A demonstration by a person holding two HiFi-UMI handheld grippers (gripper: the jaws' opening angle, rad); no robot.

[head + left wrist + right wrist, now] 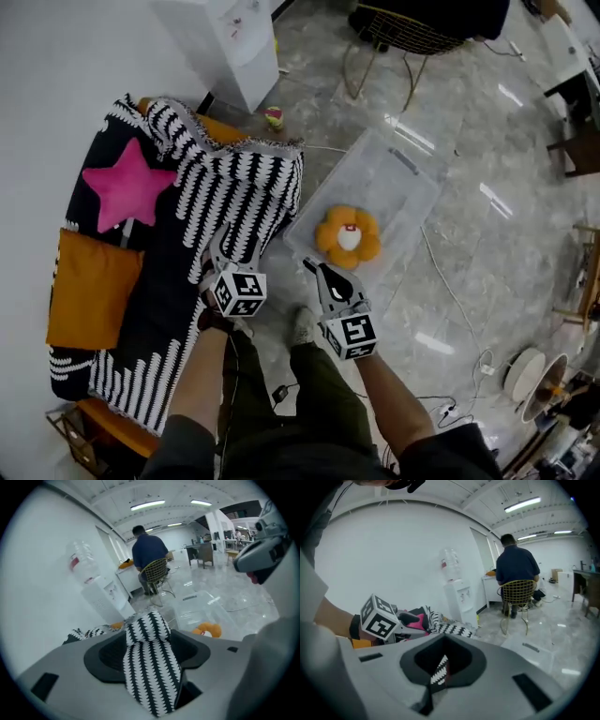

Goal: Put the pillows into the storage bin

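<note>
The task looks partly done: one orange flower pillow already lies inside the clear storage bin on the floor beside the sofa; three seem left, a pink star pillow and a flat orange pillow resting untouched on the sofa, and a large zigzag pillow at the sofa's edge nearest the bin, which appears to be the one in hand; the left gripper has its fingers clenched on a thick fold of that black-and-white cloth, and the right gripper pinches a thin sliver of the same pattern, so both are grasping it, though it has not reached the bin; the head view alone lays out the sofa, the bin and the waiting pillows together, yet cannot show the grips; each gripper view settles its own hold; the gripper views also show a person seated on a wire chair and the whole water dispenser, which the head view cuts off
</note>
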